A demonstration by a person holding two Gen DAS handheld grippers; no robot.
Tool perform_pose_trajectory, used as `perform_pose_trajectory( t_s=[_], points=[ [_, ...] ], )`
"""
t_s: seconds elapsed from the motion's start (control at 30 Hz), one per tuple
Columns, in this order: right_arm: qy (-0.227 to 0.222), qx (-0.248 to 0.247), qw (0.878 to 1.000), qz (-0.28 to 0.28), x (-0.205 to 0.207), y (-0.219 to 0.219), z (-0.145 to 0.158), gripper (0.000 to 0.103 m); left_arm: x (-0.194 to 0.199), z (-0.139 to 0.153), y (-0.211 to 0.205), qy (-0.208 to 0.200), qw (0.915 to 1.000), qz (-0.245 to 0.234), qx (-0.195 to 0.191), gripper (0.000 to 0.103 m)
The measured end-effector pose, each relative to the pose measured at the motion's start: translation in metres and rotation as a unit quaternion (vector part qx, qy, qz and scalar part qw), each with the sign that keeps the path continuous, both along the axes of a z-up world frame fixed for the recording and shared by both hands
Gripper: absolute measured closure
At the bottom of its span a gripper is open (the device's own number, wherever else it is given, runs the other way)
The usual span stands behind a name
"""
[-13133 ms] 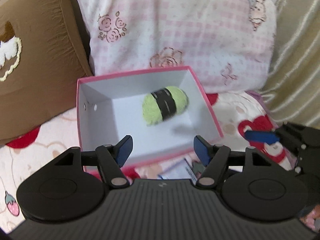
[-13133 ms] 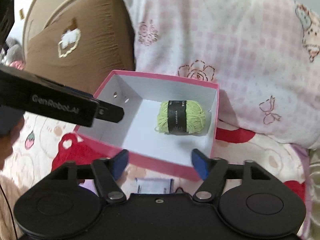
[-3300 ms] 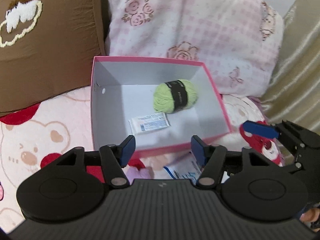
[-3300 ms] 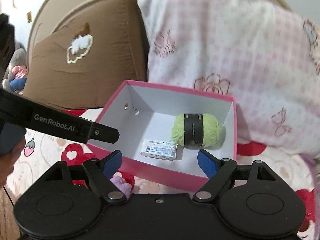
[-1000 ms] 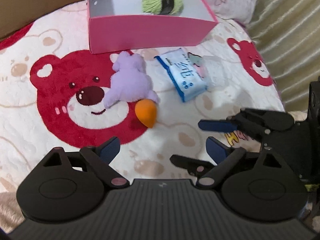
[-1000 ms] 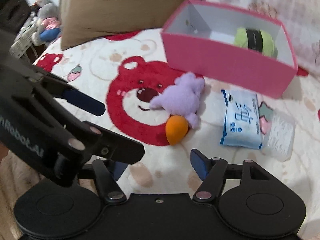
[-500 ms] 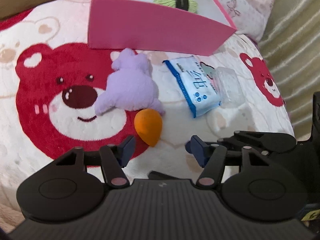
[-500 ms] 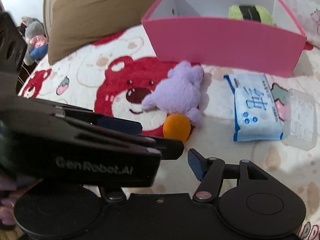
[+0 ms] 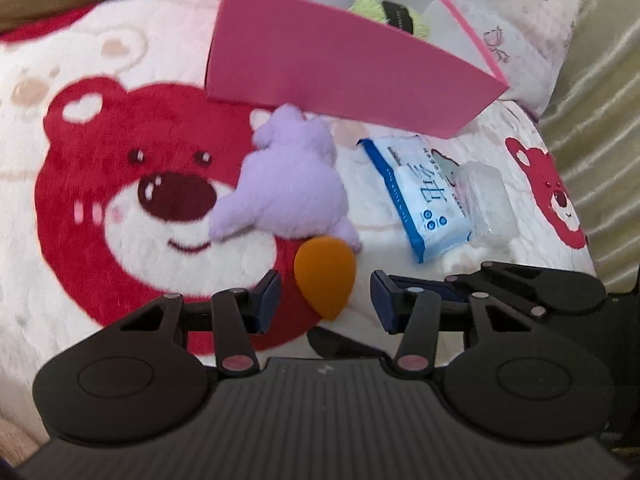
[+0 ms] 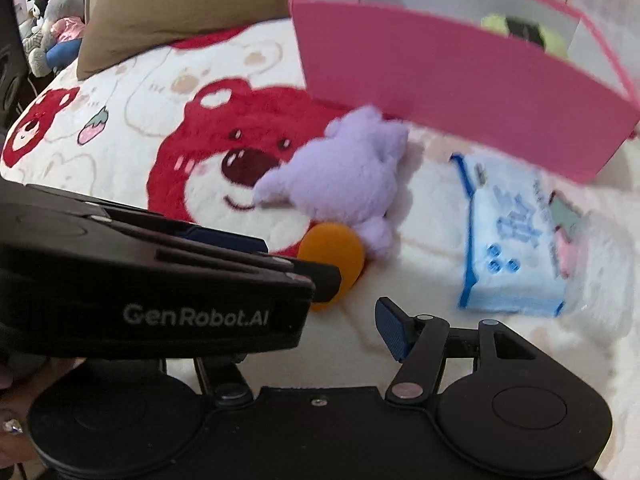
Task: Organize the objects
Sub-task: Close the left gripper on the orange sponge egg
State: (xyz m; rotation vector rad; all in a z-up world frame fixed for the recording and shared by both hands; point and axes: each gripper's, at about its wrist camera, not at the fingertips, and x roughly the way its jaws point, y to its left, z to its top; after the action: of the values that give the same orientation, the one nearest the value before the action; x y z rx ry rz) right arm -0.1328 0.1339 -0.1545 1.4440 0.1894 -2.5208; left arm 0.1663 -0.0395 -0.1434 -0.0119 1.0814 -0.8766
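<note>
An orange teardrop sponge (image 9: 325, 276) lies on the bear-print bedspread, touching a purple plush toy (image 9: 288, 188). My left gripper (image 9: 325, 300) straddles the sponge. Its jaws are closing, with a small gap left on each side of the sponge. My right gripper (image 10: 320, 338) hovers just right of it, jaws closing with nothing seen between them. The left gripper's body hides its left finger. A blue tissue pack (image 9: 424, 192) and a clear packet (image 9: 484, 200) lie to the right. The pink box (image 9: 352, 76) behind holds green yarn (image 9: 384, 12).
A brown pillow (image 10: 180, 4) and a pink checked pillow (image 9: 520, 20) stand behind the box. A gold curtain (image 9: 600, 120) hangs along the right edge of the bed. Stuffed toys (image 10: 56, 20) sit off the bed at far left.
Both grippers have come down toward the bedspread. The left jaws have narrowed around the orange sponge, and the right jaws have narrowed too.
</note>
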Motion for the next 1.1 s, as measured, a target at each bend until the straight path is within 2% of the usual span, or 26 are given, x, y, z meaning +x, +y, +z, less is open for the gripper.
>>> perform_pose_trajectory(
  t_s=[0.17,0.23,0.3,0.37,0.43,0.57,0.67,0.73,0.87,0.97,1.03,1.1],
  points=[
    [0.022,-0.007,1.000,-0.003,-0.004,0.002,0.006,0.056,0.007,-0.009,-0.003,0.034,0.9994,0.006,-0.009,0.057],
    [0.018,-0.004,1.000,-0.006,-0.006,0.002,0.004,0.058,0.009,-0.015,-0.003,0.045,0.9989,0.011,-0.008,0.062],
    [0.015,-0.005,1.000,-0.003,-0.006,0.001,0.002,0.062,0.012,-0.021,-0.003,0.067,0.9976,0.017,-0.008,0.072],
    [0.013,0.002,1.000,0.002,-0.005,-0.002,-0.001,0.065,0.012,-0.023,-0.002,0.074,0.9970,0.019,-0.014,0.074],
    [0.013,0.014,1.000,0.003,-0.005,-0.003,-0.006,0.069,0.011,-0.022,-0.003,0.063,0.9977,0.020,-0.013,0.074],
    [-0.004,-0.007,1.000,-0.015,-0.013,0.005,-0.012,0.069,0.011,-0.024,-0.003,0.056,0.9980,0.027,-0.012,0.074],
    [-0.004,-0.017,1.000,-0.023,-0.016,0.008,-0.015,0.060,0.009,-0.024,-0.007,0.044,0.9987,0.023,-0.008,0.075],
    [0.001,-0.013,1.000,-0.024,-0.016,0.008,-0.015,0.059,0.008,-0.022,-0.008,0.040,0.9990,0.019,-0.005,0.075],
    [0.005,-0.015,1.000,-0.020,-0.016,0.008,-0.014,0.059,0.008,-0.017,-0.002,0.048,0.9986,0.013,-0.015,0.067],
    [0.009,-0.013,1.000,-0.017,-0.014,0.006,-0.012,0.058,0.008,-0.013,0.005,0.043,0.9985,0.027,-0.021,0.049],
    [0.003,-0.014,1.000,-0.024,-0.014,0.006,-0.010,0.058,0.009,-0.012,0.006,0.029,0.9988,0.036,-0.016,0.049],
    [-0.008,-0.036,0.999,-0.026,-0.013,0.008,-0.008,0.055,0.012,-0.012,0.007,0.035,0.9982,0.043,-0.024,0.051]
  ],
)
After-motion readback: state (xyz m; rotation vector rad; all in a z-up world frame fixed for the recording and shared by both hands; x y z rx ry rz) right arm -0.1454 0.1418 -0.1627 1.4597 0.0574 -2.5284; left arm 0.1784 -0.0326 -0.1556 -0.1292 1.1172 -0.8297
